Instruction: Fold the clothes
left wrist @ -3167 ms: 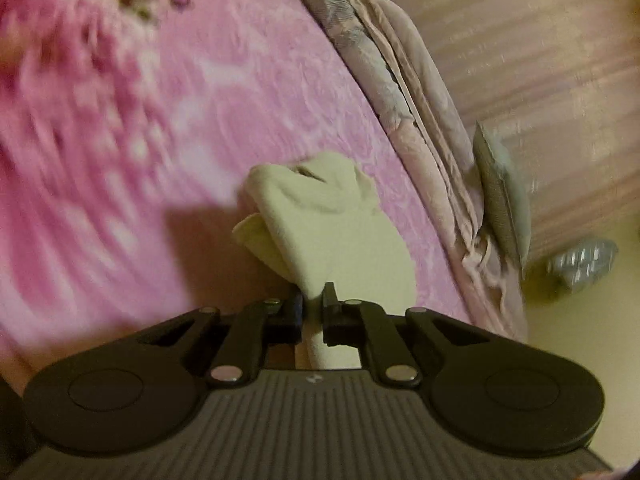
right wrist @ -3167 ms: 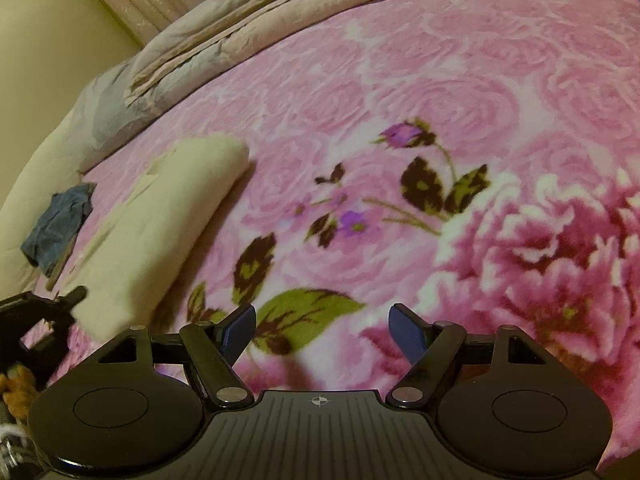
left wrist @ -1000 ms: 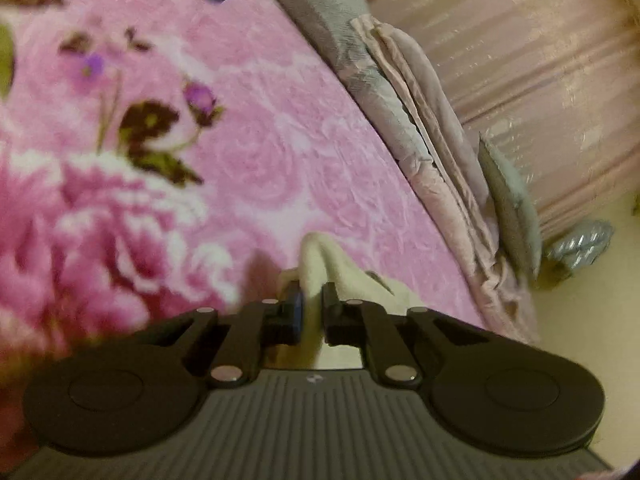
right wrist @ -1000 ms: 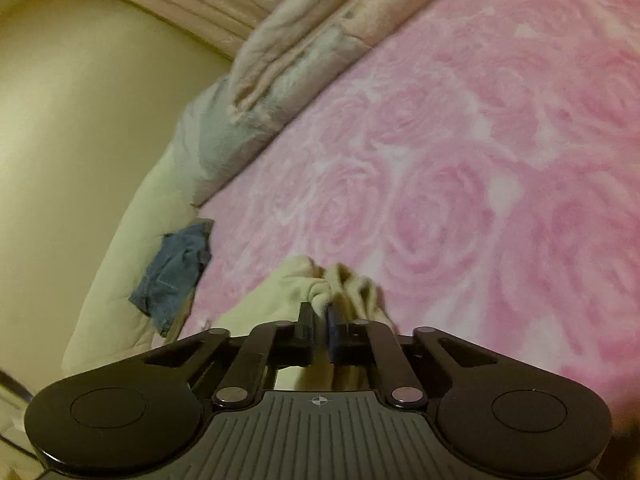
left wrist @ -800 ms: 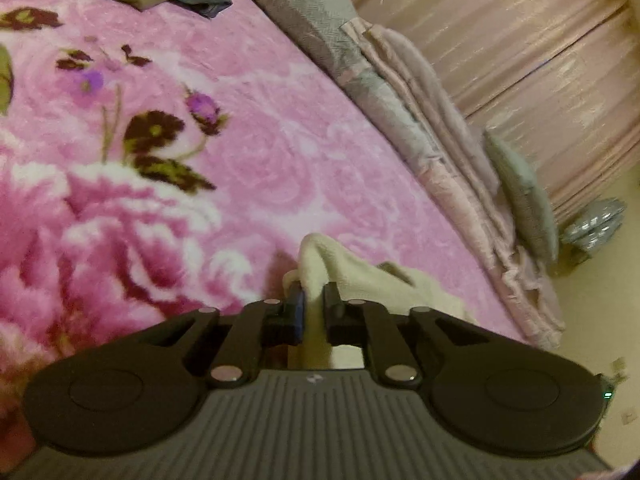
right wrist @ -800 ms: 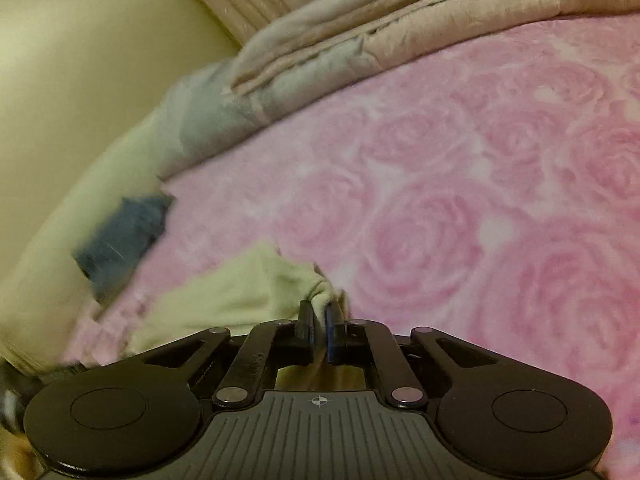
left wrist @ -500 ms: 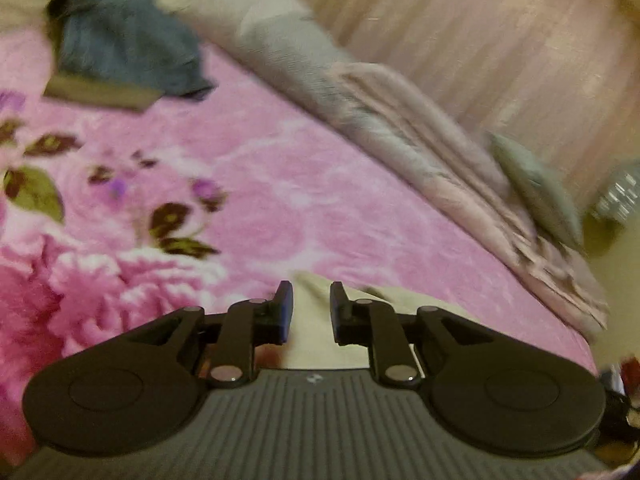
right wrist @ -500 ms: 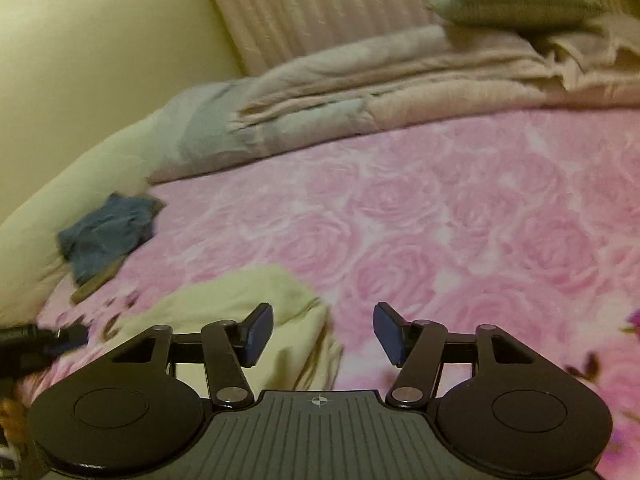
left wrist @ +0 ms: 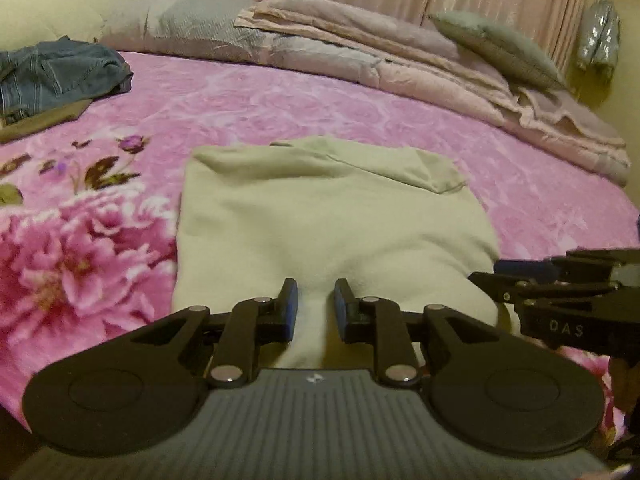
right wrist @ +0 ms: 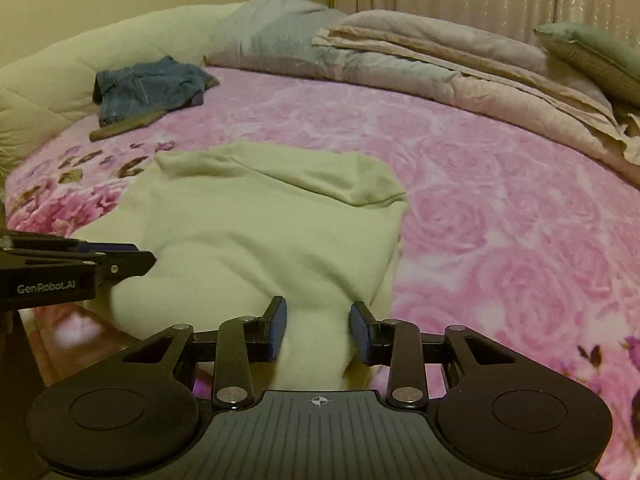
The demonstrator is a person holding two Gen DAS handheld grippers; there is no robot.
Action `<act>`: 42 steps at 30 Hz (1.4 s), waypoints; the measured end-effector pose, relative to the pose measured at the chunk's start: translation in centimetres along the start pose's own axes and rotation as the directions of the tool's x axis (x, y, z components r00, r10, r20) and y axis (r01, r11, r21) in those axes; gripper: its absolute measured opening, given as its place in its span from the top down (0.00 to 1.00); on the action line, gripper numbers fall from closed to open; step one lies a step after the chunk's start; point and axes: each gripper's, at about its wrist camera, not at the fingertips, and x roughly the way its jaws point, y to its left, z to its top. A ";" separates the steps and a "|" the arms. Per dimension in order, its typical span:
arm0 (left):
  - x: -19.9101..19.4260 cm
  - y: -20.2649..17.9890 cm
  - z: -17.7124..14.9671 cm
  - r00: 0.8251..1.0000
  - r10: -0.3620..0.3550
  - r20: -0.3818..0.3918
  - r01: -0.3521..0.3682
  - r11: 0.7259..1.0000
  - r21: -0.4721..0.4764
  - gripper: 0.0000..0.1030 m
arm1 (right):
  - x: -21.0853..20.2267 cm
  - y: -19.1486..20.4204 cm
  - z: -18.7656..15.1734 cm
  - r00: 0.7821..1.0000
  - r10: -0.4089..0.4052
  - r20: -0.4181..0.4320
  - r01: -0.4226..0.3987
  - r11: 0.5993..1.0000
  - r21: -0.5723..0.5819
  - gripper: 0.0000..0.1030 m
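A cream garment [left wrist: 328,216] lies folded flat on the pink floral blanket [left wrist: 224,108], its far edge turned over. My left gripper [left wrist: 316,308] hovers at the garment's near edge, and its jaws are opening with a low ridge of the cloth between them, unpressed. My right gripper [right wrist: 319,330] is at the same near edge, further right. Its jaws are closing, and the cream garment [right wrist: 272,224] bulges between the pads without being pinched. Each gripper shows side-on in the other's view: the right gripper [left wrist: 492,274] and the left gripper [right wrist: 134,255].
Crumpled blue jeans [right wrist: 148,88] lie on an olive folded piece [right wrist: 124,126] at the far left. A folded quilt [right wrist: 420,60] and a grey-green pillow [left wrist: 500,48] run along the back by the curtain. Open pink blanket [right wrist: 500,208] stretches to the right.
Both grippers were shut on the cream garment's edge a second ago and have let go. Both views rolled level and pulled back. The right jaws have narrowed since half a second ago.
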 end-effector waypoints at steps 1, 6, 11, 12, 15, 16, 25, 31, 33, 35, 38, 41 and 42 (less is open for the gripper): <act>-0.5 0.0 0.4 1.000 0.016 -0.013 -0.016 1.000 -0.010 0.81 | -0.2 -0.2 0.0 1.000 -0.003 0.001 0.003 1.000 0.014 0.67; -4.0 0.0 0.8 0.998 0.063 -0.010 -0.063 0.996 -0.058 0.83 | -4.0 -1.3 0.0 0.999 -0.017 0.045 0.009 0.987 0.158 0.66; -3.2 0.3 -1.5 0.994 0.098 -0.055 -0.102 0.991 -0.088 0.77 | -4.0 0.0 -1.2 1.000 -0.011 0.014 0.010 0.993 0.117 0.67; -3.2 0.4 -1.6 0.994 0.098 -0.055 -0.104 0.989 -0.103 0.77 | -3.6 -0.1 -1.5 1.000 -0.016 0.007 0.015 0.992 0.126 0.66; -4.0 0.0 -1.5 0.989 0.131 -0.062 -0.136 0.986 -0.094 0.77 | -4.1 -0.5 -1.4 0.999 -0.034 -0.031 0.039 0.988 0.149 0.66; -4.4 0.0 -1.5 0.987 0.143 -0.073 -0.150 0.984 -0.093 0.77 | -4.5 -0.7 -1.2 0.998 -0.041 -0.047 0.048 0.987 0.156 0.66; -8.0 -1.4 -2.8 0.959 0.233 -0.161 -0.250 0.963 -0.096 0.77 | -7.4 0.0 -3.1 0.991 -0.041 -0.127 0.071 0.968 0.239 0.15; -10.3 -3.2 -2.7 0.956 0.244 -0.161 -0.257 0.964 -0.066 0.69 | -9.2 1.0 -3.1 0.987 -0.026 -0.159 0.069 0.959 0.276 0.15; -11.1 -3.5 -2.6 0.955 0.254 -0.155 -0.266 0.962 -0.060 0.69 | -9.6 1.4 -2.7 0.986 -0.031 -0.165 0.076 0.959 0.273 0.15; -12.0 -3.8 -2.5 0.955 0.260 -0.146 -0.271 0.961 -0.059 0.67 | -10.3 1.9 -2.5 0.986 -0.035 -0.162 0.078 0.960 0.269 0.15; -13.4 -4.1 -2.6 0.953 0.272 -0.132 -0.282 0.957 -0.064 0.66 | -11.4 2.6 -2.2 0.988 -0.042 -0.145 0.079 0.961 0.265 0.15; -15.1 -4.4 -2.7 0.950 0.289 -0.117 -0.297 0.953 -0.061 0.62 | -12.6 3.3 -2.2 0.990 -0.049 -0.131 0.082 0.962 0.262 0.15; -15.6 -4.5 -2.8 0.950 0.292 -0.112 -0.300 0.952 -0.057 0.62 | -13.0 3.5 -2.3 0.991 -0.051 -0.126 0.082 0.962 0.262 0.14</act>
